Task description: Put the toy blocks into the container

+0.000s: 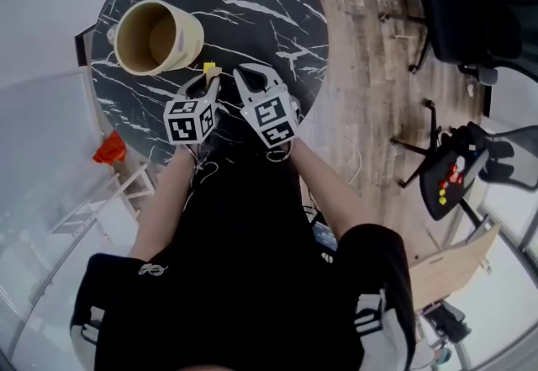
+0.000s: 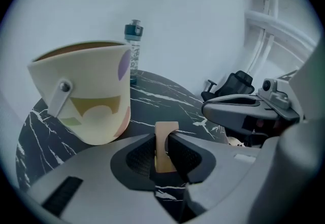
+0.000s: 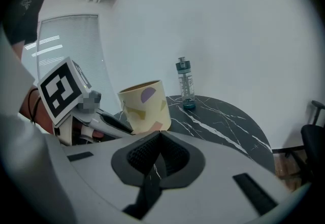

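Tan wooden block [image 2: 166, 130] sits clamped in textured jaws of the left gripper [image 2: 163, 142] — right gripper [image 3: 160, 140] jaws meet.

1. Soft, even white light fills all three views. The wall [image 2: 203, 25] behind the container [image 2: 86, 98] glows flat and bright, with no hard shadows.
2. Head view: the black marble table [image 1: 252, 7] shows a faint sheen right of the container [image 1: 155, 37]. The person's dark clothing [image 1: 244, 260] below it loses detail.
3. Both gripper views are fisheye. A dark vignette rings each frame, and straight lines far right of the container bow.
4. Left gripper view: below the container, the left gripper [image 2: 163, 148] jaws and the tan block [image 2: 166, 129] they clamp sit shaded and slightly soft. The container looks sharper.
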`<action>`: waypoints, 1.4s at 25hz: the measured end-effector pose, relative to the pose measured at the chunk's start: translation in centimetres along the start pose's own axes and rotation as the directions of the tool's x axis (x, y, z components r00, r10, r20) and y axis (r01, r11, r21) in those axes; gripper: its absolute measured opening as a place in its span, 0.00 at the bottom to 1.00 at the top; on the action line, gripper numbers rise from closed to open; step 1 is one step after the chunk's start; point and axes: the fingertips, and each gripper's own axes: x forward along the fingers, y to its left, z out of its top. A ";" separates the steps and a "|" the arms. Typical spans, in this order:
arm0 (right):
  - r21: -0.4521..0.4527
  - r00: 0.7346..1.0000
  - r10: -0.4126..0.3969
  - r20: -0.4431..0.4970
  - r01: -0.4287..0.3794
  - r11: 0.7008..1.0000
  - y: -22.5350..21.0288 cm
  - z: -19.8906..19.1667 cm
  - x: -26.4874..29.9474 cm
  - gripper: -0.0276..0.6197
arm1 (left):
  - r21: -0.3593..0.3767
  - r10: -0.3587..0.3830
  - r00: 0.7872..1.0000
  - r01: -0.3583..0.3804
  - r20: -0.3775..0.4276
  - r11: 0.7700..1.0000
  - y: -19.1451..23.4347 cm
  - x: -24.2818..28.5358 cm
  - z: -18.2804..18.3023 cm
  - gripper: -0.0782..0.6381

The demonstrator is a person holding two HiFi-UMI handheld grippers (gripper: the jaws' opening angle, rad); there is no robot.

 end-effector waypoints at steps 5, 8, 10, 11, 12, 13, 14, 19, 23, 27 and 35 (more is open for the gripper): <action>-0.021 0.999 0.032 -0.013 -0.032 0.999 3.6 0.2 1.7 0.04 | -0.040 0.010 0.998 -0.008 0.056 0.999 2.2 -2.7 -1.0 0.22; -0.034 0.999 0.051 -0.018 -0.052 0.998 5.7 0.5 2.6 0.04 | -0.059 0.020 0.993 -0.013 0.113 0.998 3.8 -4.4 -1.1 0.22; -0.048 0.998 0.058 -0.014 -0.058 0.997 7.0 0.9 3.1 0.04 | -0.048 0.042 0.989 -0.036 0.142 0.998 4.9 -5.7 -1.0 0.22; -0.056 0.998 0.057 -0.010 -0.057 0.997 7.5 1.2 3.2 0.04 | -0.043 0.054 0.986 -0.048 0.157 0.998 5.5 -6.3 -0.9 0.22; -0.063 0.999 0.054 -0.004 -0.054 0.997 8.0 1.5 3.4 0.04 | -0.041 0.065 0.983 -0.058 0.173 0.997 6.1 -7.0 -0.8 0.22; -0.069 0.999 0.050 0.004 -0.049 0.996 8.5 1.9 3.5 0.04 | -0.039 0.074 0.979 -0.068 0.189 0.997 6.6 -7.7 -0.7 0.22; -0.073 0.999 0.047 0.013 -0.046 0.996 8.9 2.4 3.5 0.04 | -0.038 0.083 0.975 -0.076 0.205 0.996 7.1 -8.3 -0.4 0.22; -0.096 0.997 0.038 0.061 -0.032 0.995 10.6 4.9 3.6 0.04 | -0.030 0.106 0.956 -0.102 0.273 0.994 8.9 -11.0 0.9 0.22; -0.102 0.996 0.030 0.087 -0.022 0.995 11.5 6.2 3.4 0.04 | -0.037 0.110 0.942 -0.103 0.318 0.994 9.7 -12.7 1.8 0.22; -0.118 0.993 0.023 0.113 -0.010 0.993 12.1 7.5 3.0 0.04 | -0.041 0.108 0.921 -0.100 0.375 0.994 9.9 -14.5 2.9 0.22; -0.157 0.984 0.005 0.176 0.023 0.987 12.4 11.0 1.9 0.04 | -0.026 0.121 0.874 -0.123 0.470 0.992 10.5 -17.5 6.1 0.22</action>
